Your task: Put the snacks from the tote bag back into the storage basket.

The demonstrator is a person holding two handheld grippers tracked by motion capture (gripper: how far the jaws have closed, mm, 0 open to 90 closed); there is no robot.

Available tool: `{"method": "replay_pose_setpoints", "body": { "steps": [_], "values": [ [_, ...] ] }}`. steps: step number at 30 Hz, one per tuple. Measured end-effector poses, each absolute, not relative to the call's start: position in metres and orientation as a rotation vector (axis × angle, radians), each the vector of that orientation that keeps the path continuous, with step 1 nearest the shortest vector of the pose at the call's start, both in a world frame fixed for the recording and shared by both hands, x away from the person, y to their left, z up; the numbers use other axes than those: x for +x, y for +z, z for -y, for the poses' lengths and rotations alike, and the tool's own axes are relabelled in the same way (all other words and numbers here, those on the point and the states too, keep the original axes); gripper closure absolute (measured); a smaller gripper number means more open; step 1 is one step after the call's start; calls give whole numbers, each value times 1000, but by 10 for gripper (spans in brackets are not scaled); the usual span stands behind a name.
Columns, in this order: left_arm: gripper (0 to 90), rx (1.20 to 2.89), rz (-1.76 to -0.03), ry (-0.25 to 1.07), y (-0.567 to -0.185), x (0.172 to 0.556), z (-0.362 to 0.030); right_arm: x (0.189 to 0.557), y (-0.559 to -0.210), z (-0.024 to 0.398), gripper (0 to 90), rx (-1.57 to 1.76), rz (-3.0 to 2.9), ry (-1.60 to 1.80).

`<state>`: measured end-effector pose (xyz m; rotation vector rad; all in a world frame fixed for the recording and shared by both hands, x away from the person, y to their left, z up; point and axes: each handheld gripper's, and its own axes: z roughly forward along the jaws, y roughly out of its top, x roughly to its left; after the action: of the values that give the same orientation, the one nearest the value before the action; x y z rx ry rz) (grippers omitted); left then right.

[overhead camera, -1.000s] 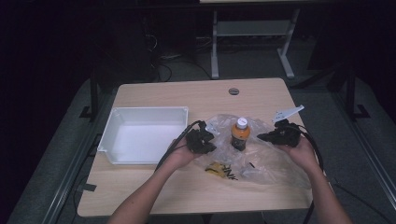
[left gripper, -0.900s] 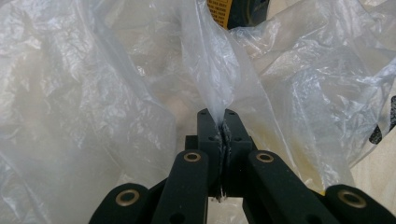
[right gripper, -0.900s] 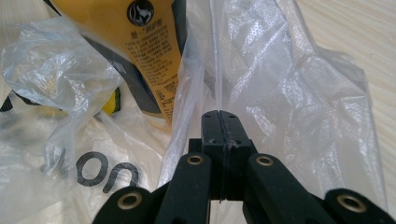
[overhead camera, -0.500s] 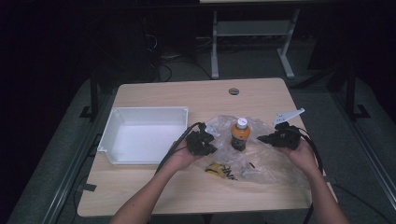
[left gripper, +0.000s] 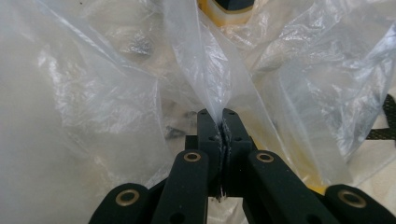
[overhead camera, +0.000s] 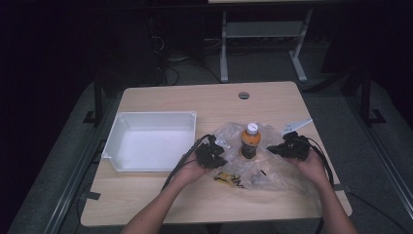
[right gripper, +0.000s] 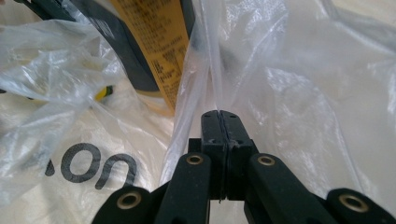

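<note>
1. The left gripper [left gripper: 223, 122] and right gripper [right gripper: 220, 122] each pinch a fold of the clear plastic bag [overhead camera: 272, 168], jaws clamped tight.
2. The bag lies right of the white tray [overhead camera: 146, 163], around an upright orange bottle [overhead camera: 250, 142].
3. Both edges appear secured; the bottle is not yet uncovered, the tray empty.

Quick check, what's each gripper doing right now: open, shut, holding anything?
Left gripper: shut, pinching a fold of the clear plastic bag.
Right gripper: shut, pinching the same bag's film beside the orange bottle.
</note>
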<state>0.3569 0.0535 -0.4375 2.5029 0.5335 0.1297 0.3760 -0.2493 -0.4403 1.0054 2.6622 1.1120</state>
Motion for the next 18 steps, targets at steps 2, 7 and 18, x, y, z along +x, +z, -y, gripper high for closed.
{"method": "replay_pose_setpoints", "body": {
  "steps": [2,7,18],
  "values": [
    [887,2515,-527,138,-440,356,-51,376,-442,250,891,1003,-2655,1104],
    [887,2526,-519,145,-442,354,-48,374,-446,252,889,1025,-2644,1108],
    [825,2463,-530,139,-420,344,-65,371,-450,254,877,1037,-2620,1128]
  ]
}}
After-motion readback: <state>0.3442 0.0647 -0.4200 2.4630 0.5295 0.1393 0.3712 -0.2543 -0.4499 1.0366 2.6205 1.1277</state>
